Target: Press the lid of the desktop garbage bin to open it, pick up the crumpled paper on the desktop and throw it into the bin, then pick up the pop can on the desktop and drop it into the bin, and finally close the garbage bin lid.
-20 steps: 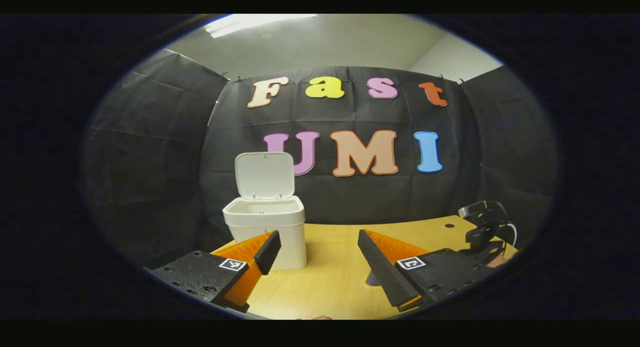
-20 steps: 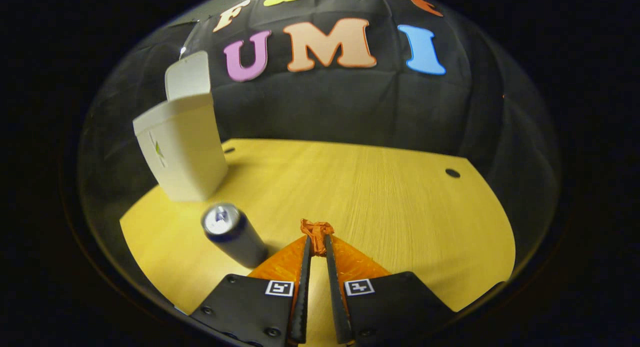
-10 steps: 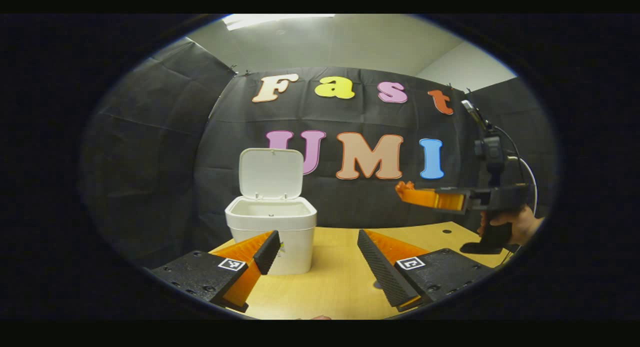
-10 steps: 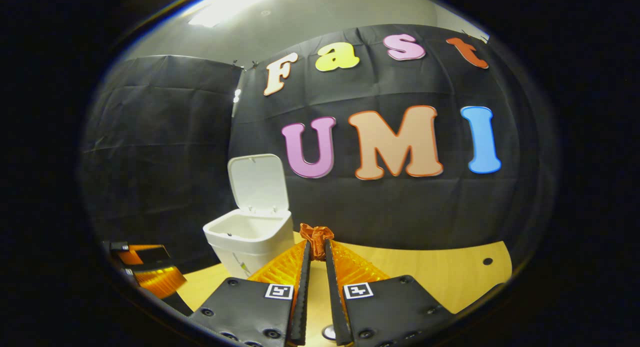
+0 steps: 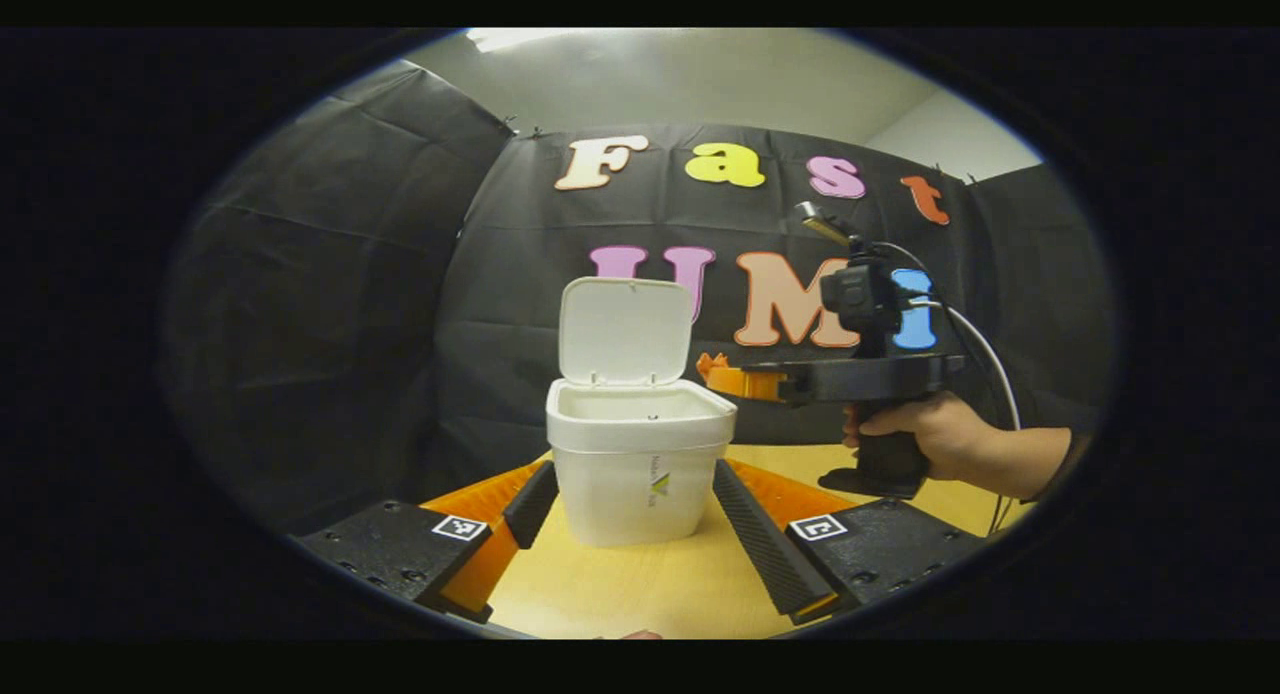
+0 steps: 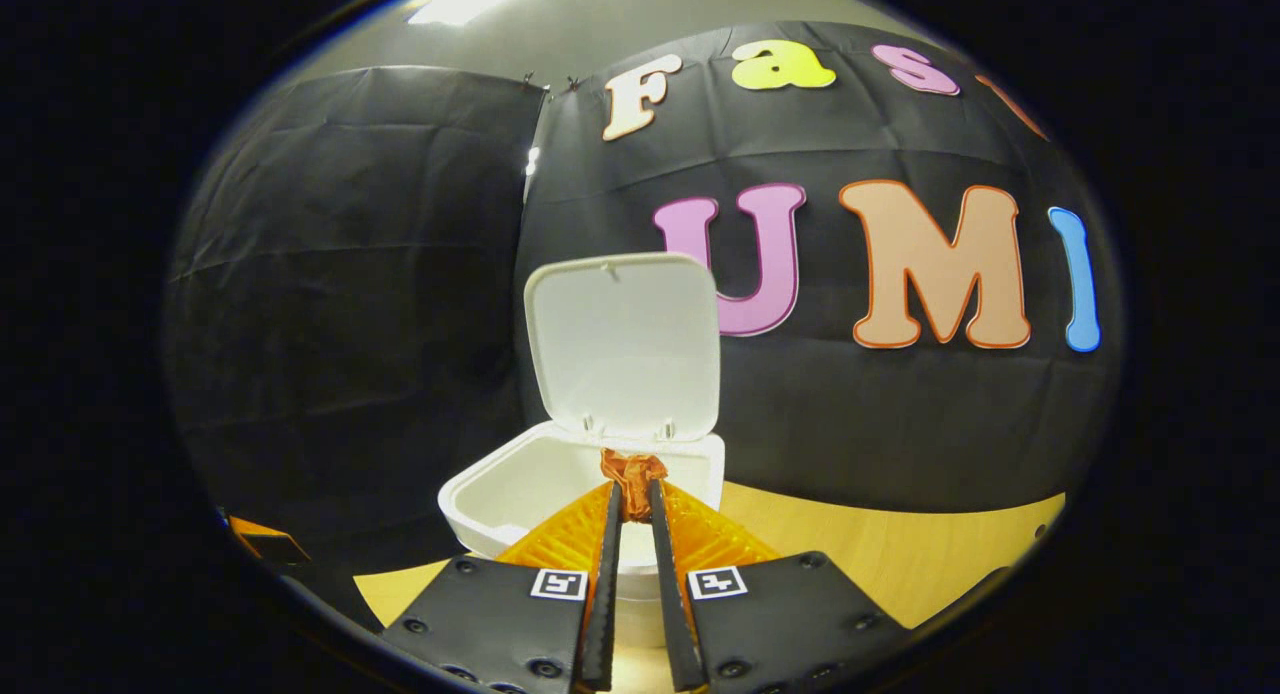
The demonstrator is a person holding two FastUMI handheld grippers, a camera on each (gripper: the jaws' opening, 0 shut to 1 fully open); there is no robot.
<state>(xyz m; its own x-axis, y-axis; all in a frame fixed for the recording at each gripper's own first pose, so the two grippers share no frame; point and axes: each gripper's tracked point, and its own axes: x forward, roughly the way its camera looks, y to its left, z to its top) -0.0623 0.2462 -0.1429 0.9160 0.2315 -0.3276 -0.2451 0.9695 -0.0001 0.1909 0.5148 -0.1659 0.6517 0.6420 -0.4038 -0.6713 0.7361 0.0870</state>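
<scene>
Black cloth is walling the booth on all sides, and a pale wooden desk [image 5: 640, 584] is carrying the white bin [image 5: 640, 464], which is standing with its lid [image 6: 622, 344] tipped up and back, mouth open.

You are holding your right gripper [image 6: 632, 494] level, pinching the orange paper [image 6: 632, 471] between its closed fingertips. In the right gripper view the paper is sitting over the bin's open mouth, close in front of the lid hinge. In the left gripper view that same gripper [image 5: 722, 374] is reaching in from the right with its tip at the bin's right rim, so how far over the opening the paper is lying I cannot tell exactly; it looks just at or inside the rim. Judging from this, letting go here should drop it in, though nudging a little further left would be safer.

Your left gripper [image 5: 632, 499] is waiting low and near, its jaws spread wide apart and holding nothing, with the bin standing beyond and between its fingers. Your right hand [image 5: 930, 439] is gripping the handle off to the right.
</scene>
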